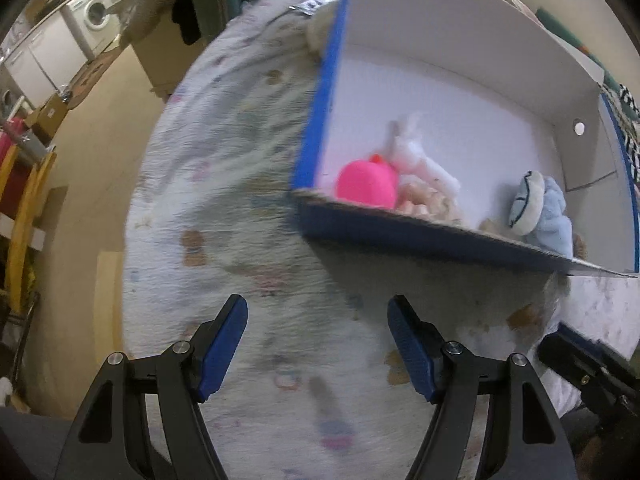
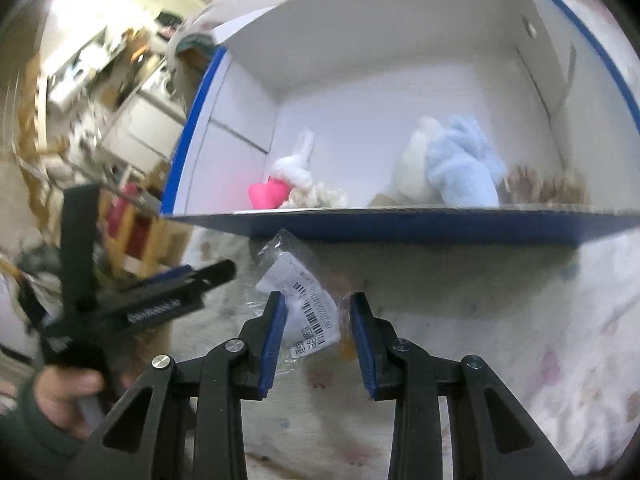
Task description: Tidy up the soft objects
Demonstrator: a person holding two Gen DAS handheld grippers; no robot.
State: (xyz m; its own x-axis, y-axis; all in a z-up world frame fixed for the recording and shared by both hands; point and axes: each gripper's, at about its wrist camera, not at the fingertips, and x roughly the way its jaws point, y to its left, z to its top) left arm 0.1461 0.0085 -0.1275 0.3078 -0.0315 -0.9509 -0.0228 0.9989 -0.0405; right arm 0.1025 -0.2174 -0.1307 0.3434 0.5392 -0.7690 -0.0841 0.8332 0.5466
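- Carrying the bag (image 2: 302,312) to the box (image 2: 400,224) looks like the step in hand; the right gripper (image 2: 318,334) has its jaws narrowed on this clear plastic packet with a barcode label, which sits between the blue pads and pokes out past the tips.
- Keeping the squeeze steady should matter, since the slick film could slip; lifting it over the near blue rim before letting go would avoid snagging.
- The left gripper (image 1: 318,342) stands open and empty over the quilt (image 1: 224,200), the box ahead and to the right of its fingers.
- Beyond the right fingers, inside the box, lie a pink toy (image 2: 268,194) ahead-left and a blue plush (image 2: 460,168) ahead-right; bare floor between them looks like the easiest drop spot.
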